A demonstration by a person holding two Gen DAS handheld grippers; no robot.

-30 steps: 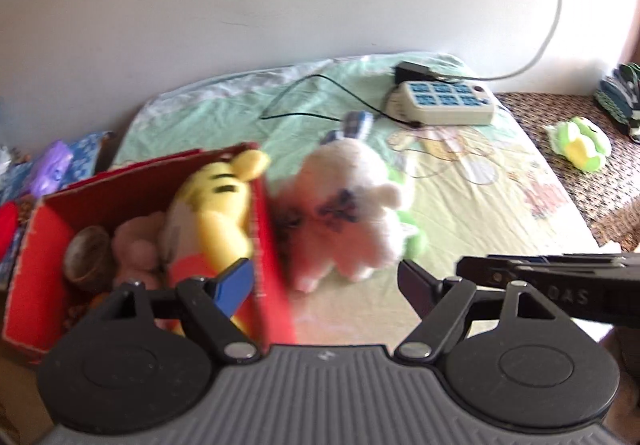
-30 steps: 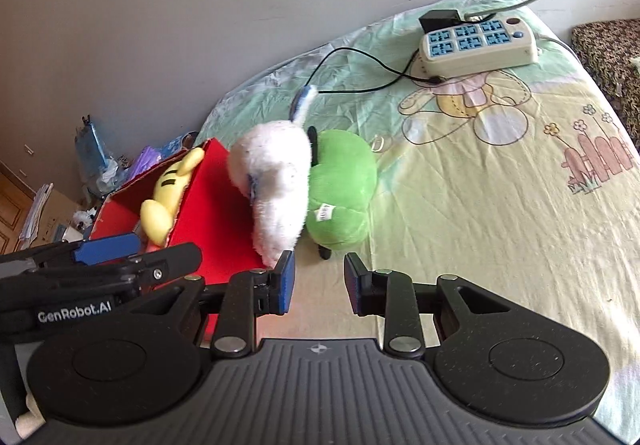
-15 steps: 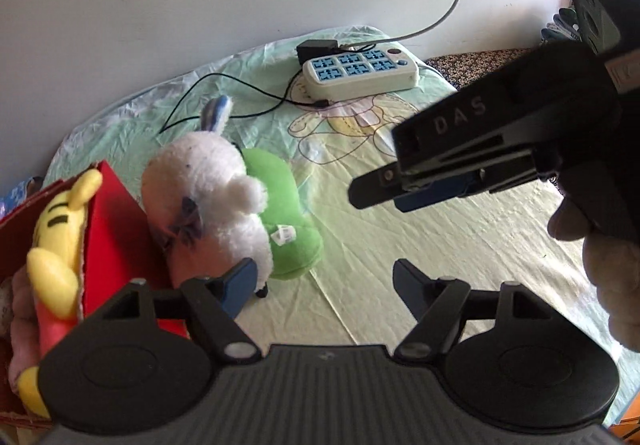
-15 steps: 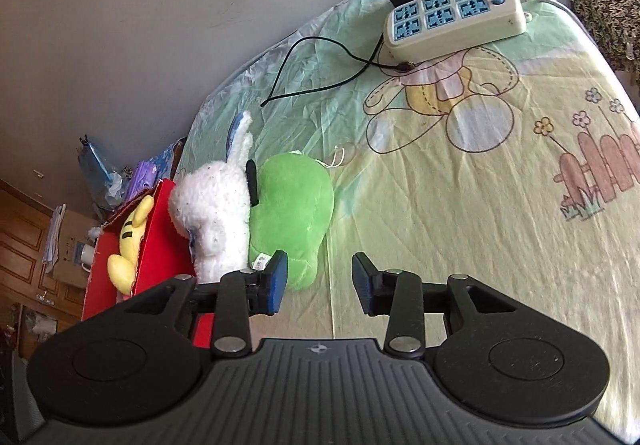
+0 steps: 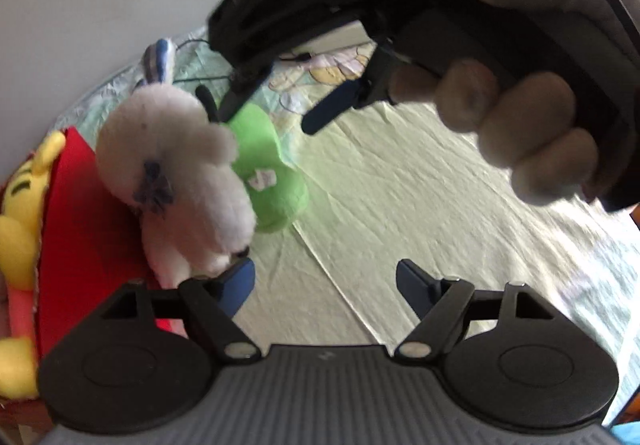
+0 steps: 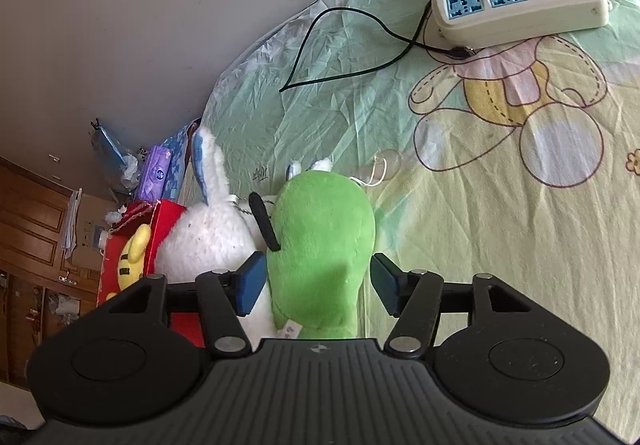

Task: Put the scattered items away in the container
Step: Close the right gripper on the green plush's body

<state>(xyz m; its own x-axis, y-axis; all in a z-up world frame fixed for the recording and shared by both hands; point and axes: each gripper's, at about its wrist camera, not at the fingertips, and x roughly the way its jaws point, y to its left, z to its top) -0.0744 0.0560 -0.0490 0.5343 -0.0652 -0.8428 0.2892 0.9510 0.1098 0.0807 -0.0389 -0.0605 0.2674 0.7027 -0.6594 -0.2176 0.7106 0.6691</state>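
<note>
From the left wrist, the left gripper (image 5: 324, 281) stands spread and empty, the white bunny (image 5: 176, 181) at its ten o'clock against the red box (image 5: 80, 229). From the right wrist, the right gripper (image 6: 318, 285) is opening around the green toy (image 6: 320, 257); it should sink deeper and straddle the body before pinching, clear of the bunny at nine o'clock.

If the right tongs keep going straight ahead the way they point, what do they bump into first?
The green plush toy. It already sits between the fingers of the right tongs, whose jaws are opening and not pressing on it. The white plush rabbit lies just beside it toward the red box, a little off that line, as far as depth shows.
</note>
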